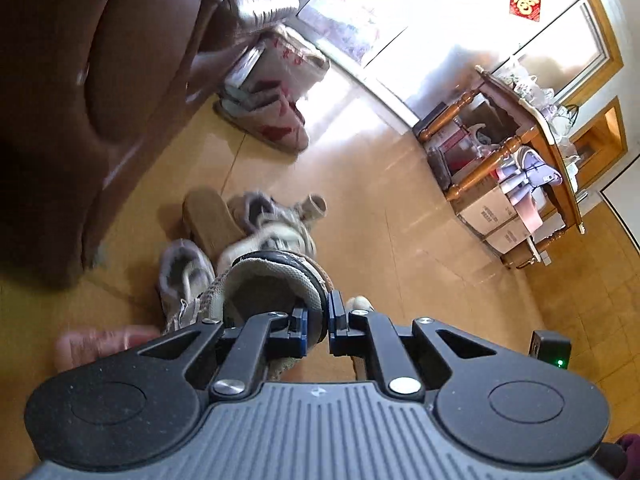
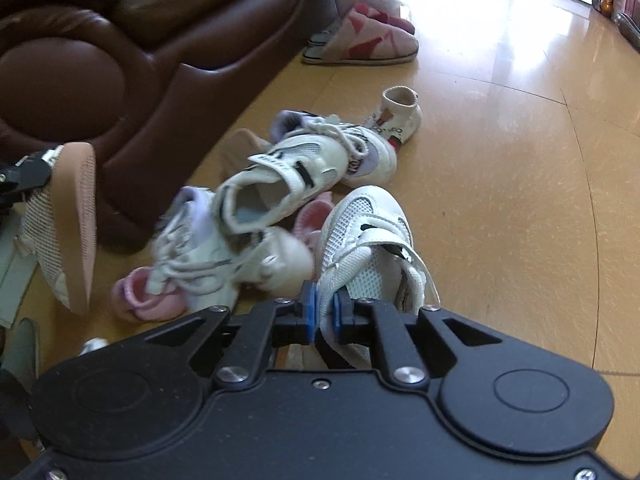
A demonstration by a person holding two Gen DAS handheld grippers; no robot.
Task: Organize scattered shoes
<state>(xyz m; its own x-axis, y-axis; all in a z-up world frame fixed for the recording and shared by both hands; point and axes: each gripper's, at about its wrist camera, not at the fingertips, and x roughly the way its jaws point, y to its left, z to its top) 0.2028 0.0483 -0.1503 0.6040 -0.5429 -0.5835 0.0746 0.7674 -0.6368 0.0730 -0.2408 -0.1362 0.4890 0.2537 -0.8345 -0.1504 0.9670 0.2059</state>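
My left gripper (image 1: 318,322) is shut on the collar of a beige mesh shoe (image 1: 276,284), held up off the floor. In the right wrist view that shoe (image 2: 68,224) hangs at the left edge, its tan sole facing right. My right gripper (image 2: 325,312) is shut on the heel collar of a white mesh sneaker (image 2: 368,248) with a velcro strap, toe pointing away. Below lies a pile of shoes on the tan floor: a matching white strap sneaker (image 2: 280,184), two laced white sneakers (image 2: 192,256) (image 2: 360,148), pink slippers (image 2: 144,296) and a small sock shoe (image 2: 400,116).
A brown leather sofa (image 2: 120,52) borders the pile on the left. Red-and-white slippers (image 2: 368,44) and a white bag sit by its far end. A wooden side table (image 1: 520,152) with boxes under it stands at the right, near a bright glass door. Open floor (image 2: 500,160) lies to the right.
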